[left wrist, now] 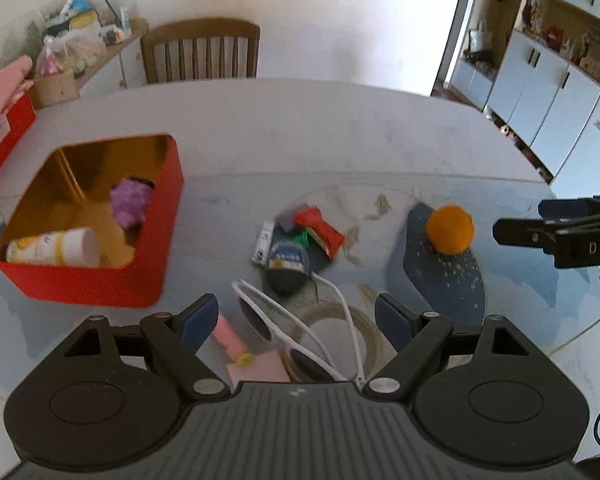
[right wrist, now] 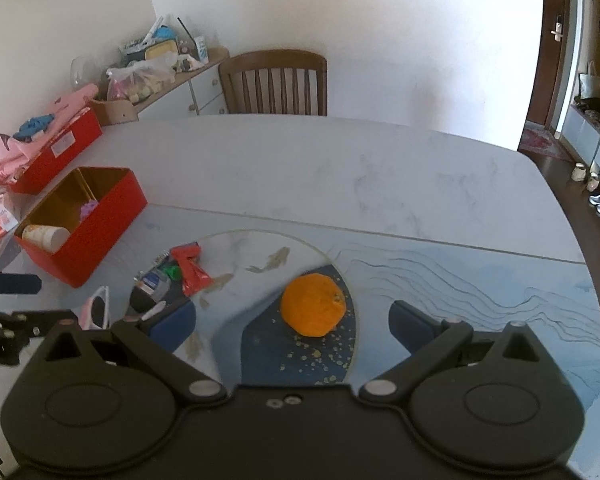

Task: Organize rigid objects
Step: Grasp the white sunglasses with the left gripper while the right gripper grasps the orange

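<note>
A red tin box point(left wrist: 100, 276) with a gold inside stands at the left and holds a white tube point(left wrist: 56, 248) and a purple item point(left wrist: 130, 202); it also shows in the right wrist view point(right wrist: 100, 236). An orange point(left wrist: 450, 230) point(right wrist: 314, 306) lies on the table mat. White sunglasses point(left wrist: 284, 328) point(right wrist: 96, 310), a tape roll point(left wrist: 364, 340), a dark pouch point(left wrist: 288, 266) and a red packet point(left wrist: 320, 232) point(right wrist: 190, 268) lie in the middle. My left gripper point(left wrist: 298, 320) is open above the sunglasses. My right gripper point(right wrist: 292, 320) is open just before the orange.
A wooden chair point(left wrist: 202, 52) stands behind the table. A second red box point(right wrist: 56, 152) with pink cloth sits at the far left. A cluttered sideboard point(right wrist: 160, 64) is along the wall. A pink item point(left wrist: 236, 344) lies near the left fingers.
</note>
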### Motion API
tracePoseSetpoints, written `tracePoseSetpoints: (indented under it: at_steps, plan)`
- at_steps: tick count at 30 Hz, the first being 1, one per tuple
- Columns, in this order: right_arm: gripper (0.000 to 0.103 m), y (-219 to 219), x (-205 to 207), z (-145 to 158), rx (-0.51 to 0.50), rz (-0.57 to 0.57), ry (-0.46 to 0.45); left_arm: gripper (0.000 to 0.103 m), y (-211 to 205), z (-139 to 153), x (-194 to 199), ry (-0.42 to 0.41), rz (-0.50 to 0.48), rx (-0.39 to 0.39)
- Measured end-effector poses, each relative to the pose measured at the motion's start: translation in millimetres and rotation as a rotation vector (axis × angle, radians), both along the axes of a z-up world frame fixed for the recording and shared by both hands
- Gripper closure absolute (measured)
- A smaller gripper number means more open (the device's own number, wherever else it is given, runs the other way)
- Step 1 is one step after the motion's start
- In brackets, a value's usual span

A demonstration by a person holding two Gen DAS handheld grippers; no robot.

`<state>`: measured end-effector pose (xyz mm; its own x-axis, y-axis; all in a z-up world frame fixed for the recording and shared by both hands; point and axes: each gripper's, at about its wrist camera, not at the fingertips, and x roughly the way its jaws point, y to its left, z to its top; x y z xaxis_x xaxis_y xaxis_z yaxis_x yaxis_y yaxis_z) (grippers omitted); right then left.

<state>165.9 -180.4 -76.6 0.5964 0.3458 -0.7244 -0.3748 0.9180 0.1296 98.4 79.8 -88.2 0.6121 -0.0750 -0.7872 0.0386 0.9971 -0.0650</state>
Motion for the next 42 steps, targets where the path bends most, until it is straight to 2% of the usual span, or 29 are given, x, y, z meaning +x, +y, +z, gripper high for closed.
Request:
tracePoseSetpoints:
  at_steps: [10, 16, 27, 31, 33, 36, 42]
  plan:
    - [0.004, 5.7, 21.7, -23.7, -0.031, 0.055, 0.046, 0.017, -16.6, -28.9, 18.1, 0.091, 0.036, 0.02]
    - [0.006, 9.3, 35.8, -34.9, -0.052, 0.066, 0.055, 0.017, -19.0, -38.1, 27.3, 0.109, 0.065, 0.043]
    - [0.014, 18.3, 57.8, -58.7, -0.098, 0.076, 0.086, 0.018, -14.0, -46.9, 34.5, 0.119, 0.099, 0.03]
    - [0.017, 22.8, 59.7, -60.4, -0.104, 0.091, 0.082, 0.034, -13.3, -48.3, 34.6, 0.133, 0.089, 0.007]
    - [0.018, 25.4, 61.0, -61.2, -0.108, 0.093, 0.082, 0.035, -12.6, -48.2, 34.3, 0.135, 0.093, -0.002]
    - [0.021, 28.8, 62.1, -62.8, -0.116, 0.099, 0.083, 0.042, -10.5, -47.3, 33.3, 0.135, 0.1, -0.016]
    - [0.035, 36.1, 61.0, -65.7, -0.166, 0.093, 0.067, 0.063, -10.1, -43.2, 29.1, 0.134, 0.095, -0.023]
